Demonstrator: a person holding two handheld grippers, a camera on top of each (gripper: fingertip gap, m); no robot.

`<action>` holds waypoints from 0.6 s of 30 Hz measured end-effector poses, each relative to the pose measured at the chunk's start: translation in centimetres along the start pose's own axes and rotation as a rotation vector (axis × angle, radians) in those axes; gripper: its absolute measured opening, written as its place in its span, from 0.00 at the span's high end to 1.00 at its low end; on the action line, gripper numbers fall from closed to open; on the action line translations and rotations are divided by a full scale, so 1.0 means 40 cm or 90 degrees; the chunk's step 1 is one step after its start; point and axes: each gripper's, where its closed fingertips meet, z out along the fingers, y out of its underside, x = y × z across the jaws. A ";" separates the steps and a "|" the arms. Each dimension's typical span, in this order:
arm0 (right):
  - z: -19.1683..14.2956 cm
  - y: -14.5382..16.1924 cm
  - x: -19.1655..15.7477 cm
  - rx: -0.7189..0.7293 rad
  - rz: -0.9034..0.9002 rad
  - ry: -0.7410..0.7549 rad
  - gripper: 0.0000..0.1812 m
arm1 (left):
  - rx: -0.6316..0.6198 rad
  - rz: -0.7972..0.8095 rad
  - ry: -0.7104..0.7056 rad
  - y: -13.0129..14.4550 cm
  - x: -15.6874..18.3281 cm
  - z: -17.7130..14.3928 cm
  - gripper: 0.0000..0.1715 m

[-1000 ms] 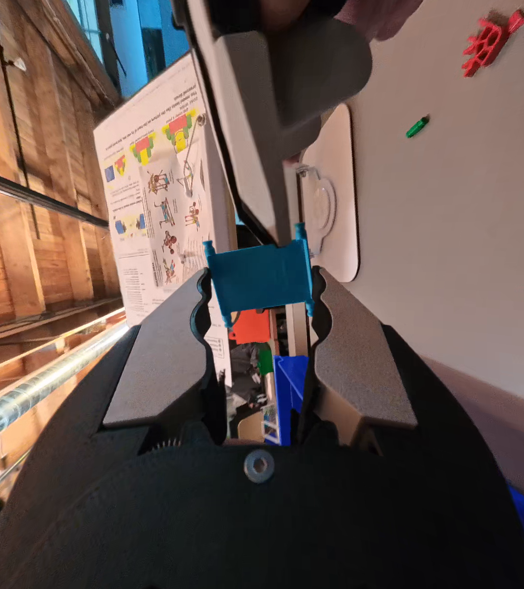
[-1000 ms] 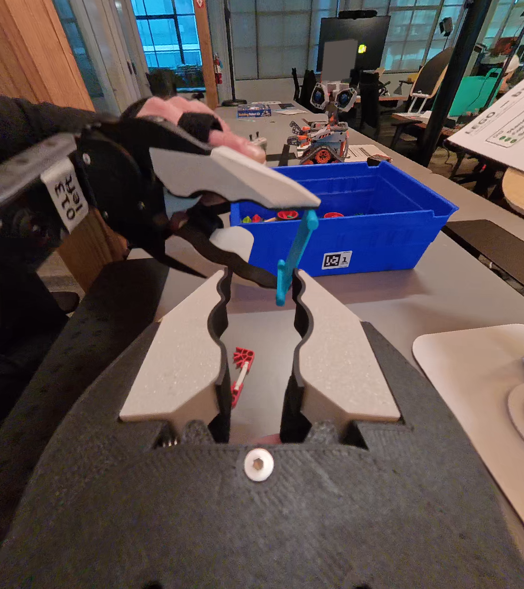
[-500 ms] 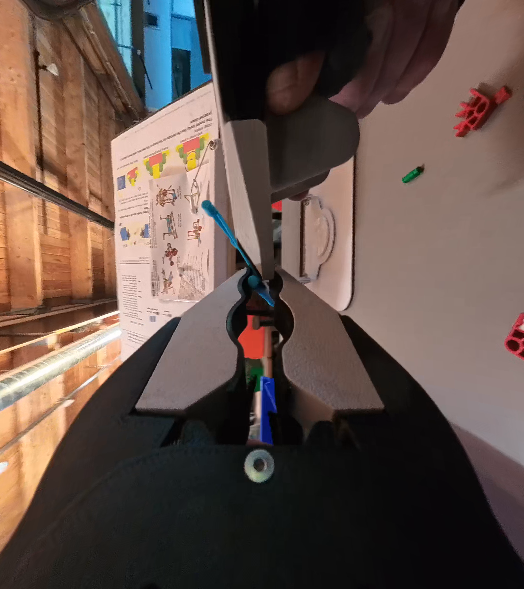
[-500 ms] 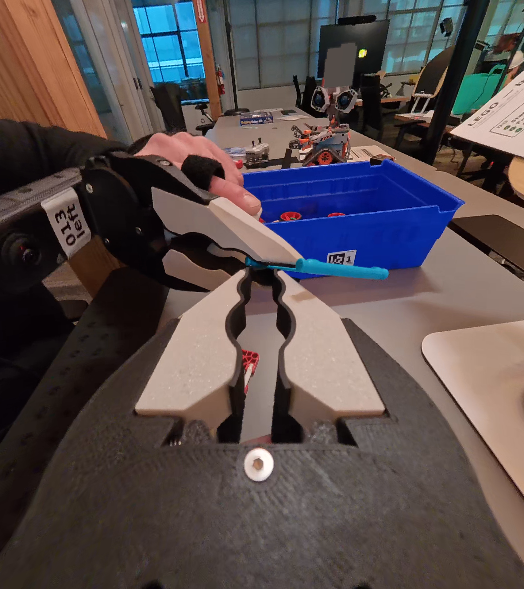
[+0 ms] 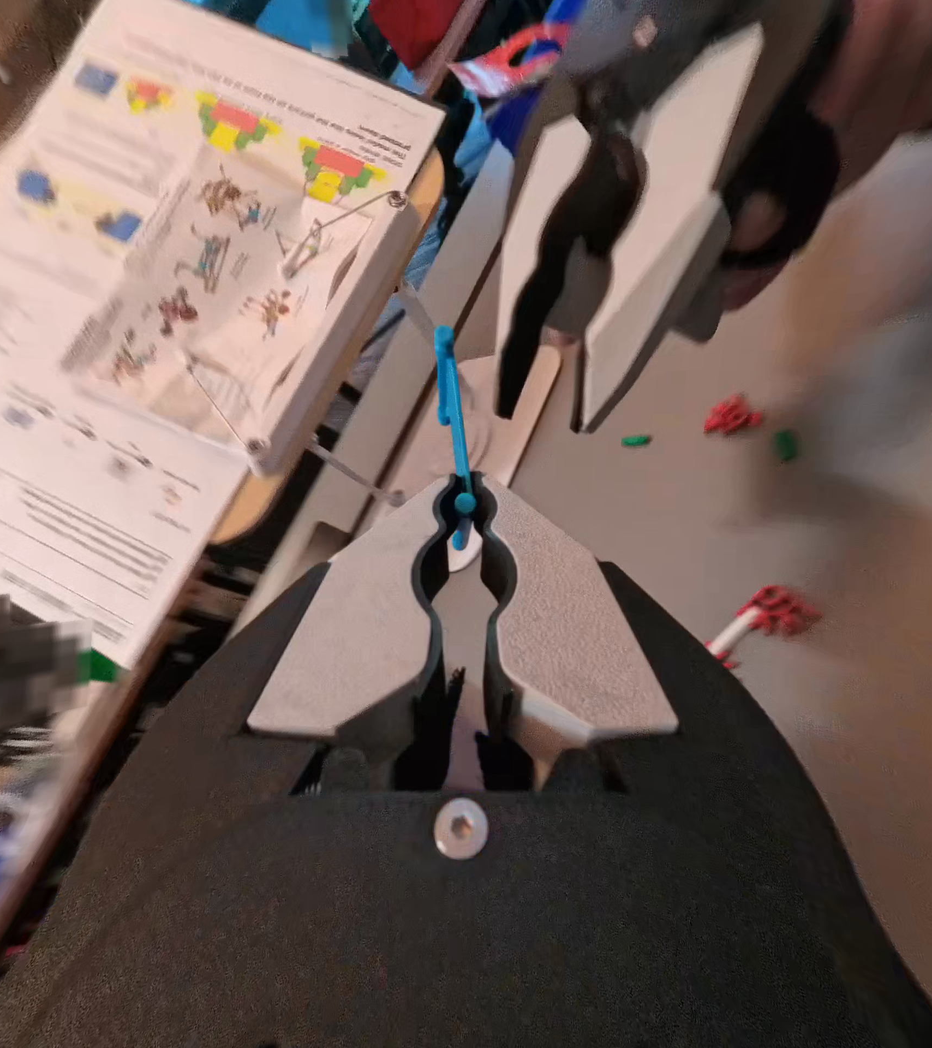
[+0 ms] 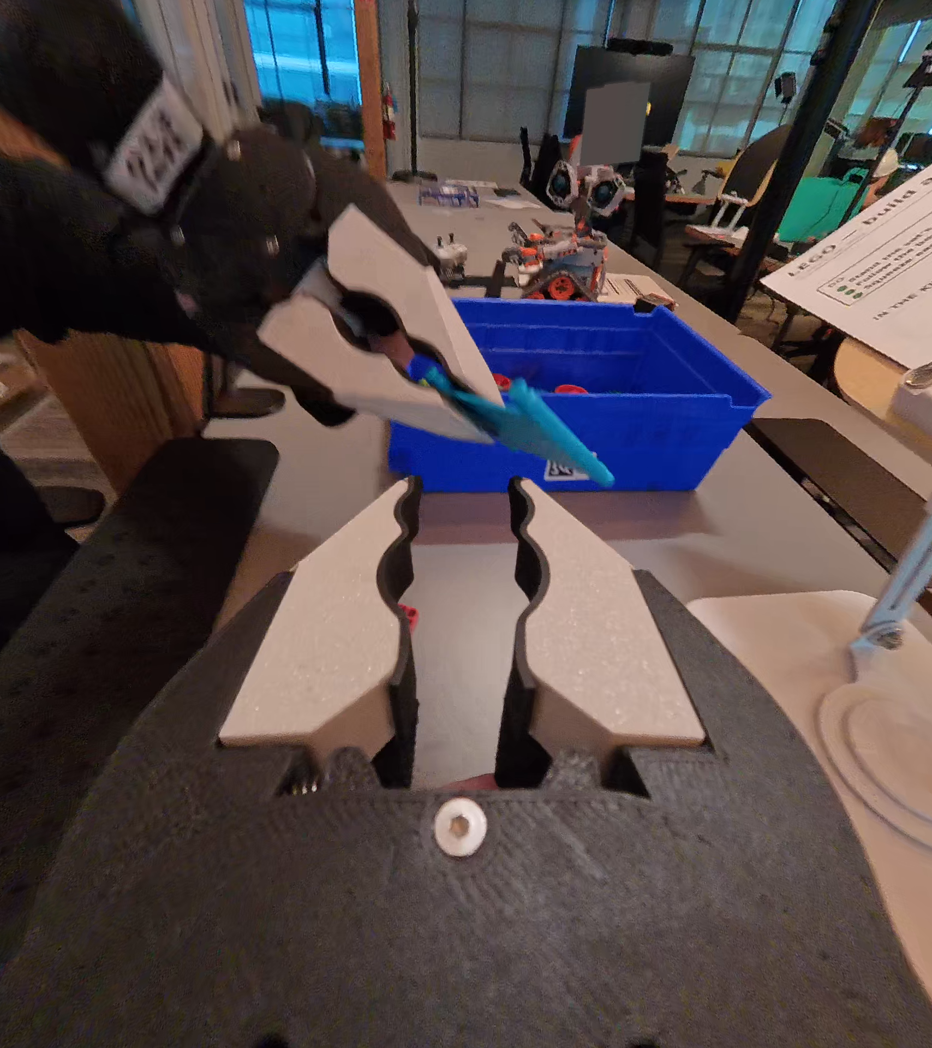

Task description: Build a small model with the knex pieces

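- Flat turquoise-blue plastic panel piece with pegged edges: one even turquoise, no pattern.
- Left gripper: pale grey speckled fingers, black wavy inner pads, matt black textured body.
- Right gripper: the same pale grey speckle over black.
- Deep blue rectangular plastic bin, at twelve o'clock from the right gripper: solid blue, with a small black-and-white square tag at six o'clock on its front wall.
- White printed instruction sheet on a tilted board: yellow, red, green and blue block drawings.
- Small plastic pieces on the grey tabletop, around three o'clock: red and green.
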 end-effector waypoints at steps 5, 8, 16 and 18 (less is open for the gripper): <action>0.017 0.058 0.014 -0.075 -0.065 0.029 0.81 | -0.027 -0.293 0.134 0.051 0.065 -0.037 0.99; 0.035 0.085 -0.015 -0.094 -0.100 0.004 0.78 | -0.025 -0.437 0.196 0.055 0.127 -0.054 0.99; 0.047 0.093 -0.110 -0.078 0.037 -0.158 0.95 | -0.012 -0.544 0.254 0.068 0.219 -0.082 0.99; 0.046 0.093 -0.124 -0.078 0.054 -0.180 0.96 | -0.002 -0.561 0.241 0.081 0.221 -0.085 0.97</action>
